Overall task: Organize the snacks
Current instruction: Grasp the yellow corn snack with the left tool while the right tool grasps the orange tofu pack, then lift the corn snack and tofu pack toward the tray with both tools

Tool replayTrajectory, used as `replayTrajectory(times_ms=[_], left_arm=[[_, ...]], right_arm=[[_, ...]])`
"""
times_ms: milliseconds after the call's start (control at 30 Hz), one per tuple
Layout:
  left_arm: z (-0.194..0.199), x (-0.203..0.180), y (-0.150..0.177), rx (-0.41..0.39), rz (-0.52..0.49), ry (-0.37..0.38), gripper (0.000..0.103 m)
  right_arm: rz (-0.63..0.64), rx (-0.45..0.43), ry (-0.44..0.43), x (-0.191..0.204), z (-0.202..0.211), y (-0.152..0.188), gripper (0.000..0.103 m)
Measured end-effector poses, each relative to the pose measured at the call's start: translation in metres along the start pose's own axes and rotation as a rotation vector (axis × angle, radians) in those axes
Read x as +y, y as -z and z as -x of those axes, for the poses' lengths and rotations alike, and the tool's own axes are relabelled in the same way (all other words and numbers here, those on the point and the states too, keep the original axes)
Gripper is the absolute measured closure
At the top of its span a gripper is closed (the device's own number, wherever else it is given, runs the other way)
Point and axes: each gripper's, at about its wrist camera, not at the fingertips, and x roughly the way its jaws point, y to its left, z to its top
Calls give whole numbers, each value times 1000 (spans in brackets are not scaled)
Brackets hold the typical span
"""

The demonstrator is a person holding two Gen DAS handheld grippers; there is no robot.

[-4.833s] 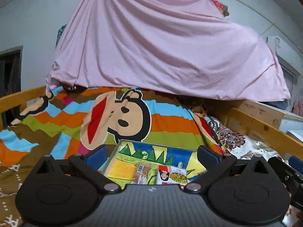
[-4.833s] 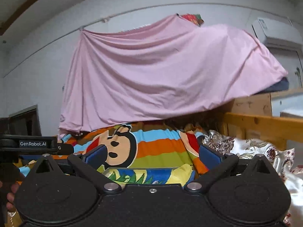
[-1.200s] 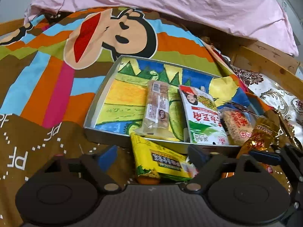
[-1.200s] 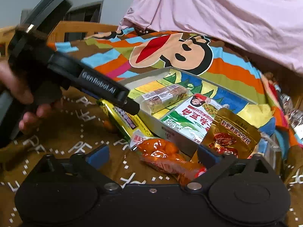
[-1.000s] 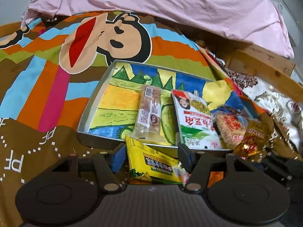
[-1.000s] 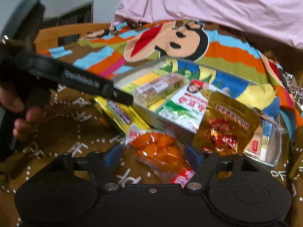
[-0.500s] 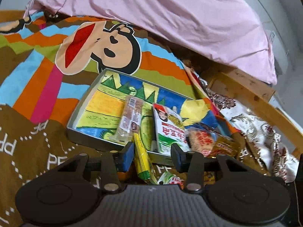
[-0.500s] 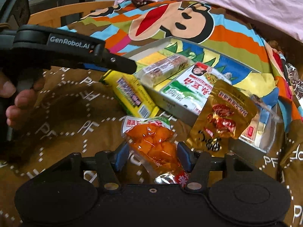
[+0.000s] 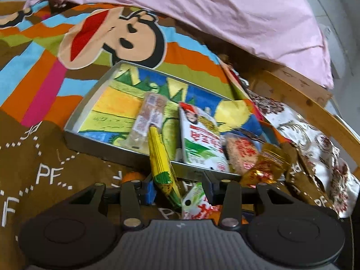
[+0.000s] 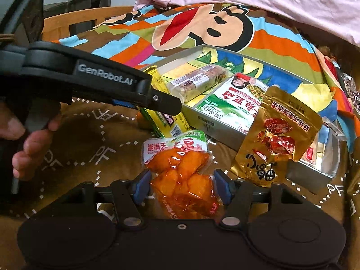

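A metal tray (image 9: 74, 135) with a colourful lining lies on the bed. It holds a clear-wrapped nut bar (image 9: 149, 117) and a white-and-green packet (image 9: 200, 139). My left gripper (image 9: 178, 185) is shut on a yellow packet (image 9: 158, 155), which stands on edge with its far end over the tray's near wall (image 10: 211, 130). An orange snack packet (image 10: 182, 173) lies flat on the blanket between the pads of my right gripper (image 10: 182, 185), whose jaws are opening. A gold pouch (image 10: 276, 139) leans on the tray's near wall.
A person's hand (image 10: 29, 148) holds the left gripper's handle at the left. A striped cartoon blanket (image 9: 45, 72) covers the bed, a pink sheet (image 9: 225, 11) hangs behind, and a wooden rail (image 9: 315, 112) runs along the right. A red-printed packet (image 9: 243, 153) sits in the tray's right end.
The left jaws narrowed around the yellow packet, which turned from flat onto its edge and rose over the tray wall. The right jaws narrowed around the orange packet, then widened a little.
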Motion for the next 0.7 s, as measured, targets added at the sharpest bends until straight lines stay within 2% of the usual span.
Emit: replayTrajectory(times_ms=[67, 167, 233, 333, 700], left_arm=[[-1, 2, 1, -3, 8, -25, 60], [-4, 5, 4, 4, 7, -77, 77], [-5, 6, 7, 1, 16, -85, 77], [-2, 3, 6, -3, 7, -97, 78], [31, -15, 1, -54, 11, -148, 87]], right_arm=[[8, 3, 5, 2, -2, 1, 35], [17, 9, 8, 4, -3, 0, 36], [27, 12, 11, 6, -4, -1, 41], [43, 11, 28, 11, -3, -2, 43], [203, -33, 112, 40, 27, 2, 45]])
